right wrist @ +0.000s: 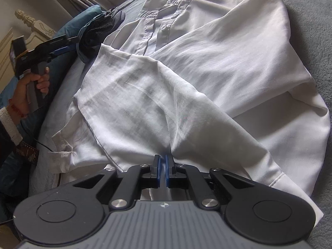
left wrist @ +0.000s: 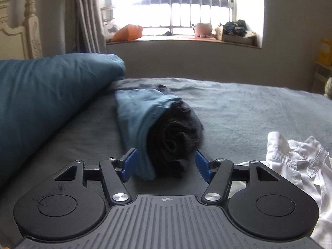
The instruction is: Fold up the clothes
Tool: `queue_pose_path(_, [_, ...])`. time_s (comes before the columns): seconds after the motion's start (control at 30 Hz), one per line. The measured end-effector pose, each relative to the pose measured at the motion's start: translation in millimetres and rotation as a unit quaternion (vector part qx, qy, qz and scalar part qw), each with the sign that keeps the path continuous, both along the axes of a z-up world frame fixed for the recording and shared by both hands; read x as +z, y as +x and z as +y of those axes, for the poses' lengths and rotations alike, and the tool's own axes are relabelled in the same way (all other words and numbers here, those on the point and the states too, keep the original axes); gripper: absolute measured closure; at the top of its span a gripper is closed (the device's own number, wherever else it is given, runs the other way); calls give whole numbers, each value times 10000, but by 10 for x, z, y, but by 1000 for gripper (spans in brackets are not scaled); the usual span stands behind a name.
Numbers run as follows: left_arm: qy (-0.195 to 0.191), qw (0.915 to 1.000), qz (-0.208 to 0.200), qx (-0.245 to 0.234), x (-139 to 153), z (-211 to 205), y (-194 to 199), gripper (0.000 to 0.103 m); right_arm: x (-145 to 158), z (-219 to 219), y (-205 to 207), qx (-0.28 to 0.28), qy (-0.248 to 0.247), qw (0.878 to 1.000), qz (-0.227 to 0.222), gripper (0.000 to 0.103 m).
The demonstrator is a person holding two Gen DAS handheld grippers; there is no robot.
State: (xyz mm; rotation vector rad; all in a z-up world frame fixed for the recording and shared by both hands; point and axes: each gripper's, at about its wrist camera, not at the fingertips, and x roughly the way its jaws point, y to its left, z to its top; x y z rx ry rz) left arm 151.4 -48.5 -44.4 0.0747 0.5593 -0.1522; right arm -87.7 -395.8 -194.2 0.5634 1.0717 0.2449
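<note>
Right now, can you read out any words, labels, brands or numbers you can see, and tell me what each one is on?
No text is readable in either view.
Yellow box at the right edge: any print too blurred to read.
Brown tag by the person's sleeve: markings too small to read.
Left gripper's round housing: a dark scribble, not legible.

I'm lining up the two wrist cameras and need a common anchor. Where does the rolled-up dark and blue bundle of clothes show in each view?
Left wrist view: the rolled bundle lies at centre on the grey bed, its end between the open fingers of the left gripper.
Right wrist view: the bundle sits upper left, beyond the white shirt.
Shared landmark: the white shirt, lower right in the left wrist view.
</note>
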Motion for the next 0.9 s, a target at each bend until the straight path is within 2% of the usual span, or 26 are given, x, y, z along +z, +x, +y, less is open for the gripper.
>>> queue_pose_path(0.13, [48,9983,-319,494,271,412,-266,41,-5,-13,-7,-25,62,10000,-16,101])
queue_pose_path(0.23, [-82,9983,-423,399,365,402,-400,40,0,-36,3,-39,147,9999,28,100])
queue_pose_path(0.4, [-335,9985,80,-428,75,-174,-416,40,149,-36,94,-53,53,9993,363,97])
queue_pose_path(0.6, [-259,9917,366,-1204,-397,-931,-373,40,650,-97,215,-88,-127,9995,-274,94])
queue_pose_path(0.73, [-332,9865,460,-1538,-575,-1296,-207,40,768,-193,465,-219,-565,9970,-478,94])
queue_pose_path(0.9, [-801,9813,678,-1613,-620,-1641,195,40,822,-413,1047,-424,-609,9946,-728,91])
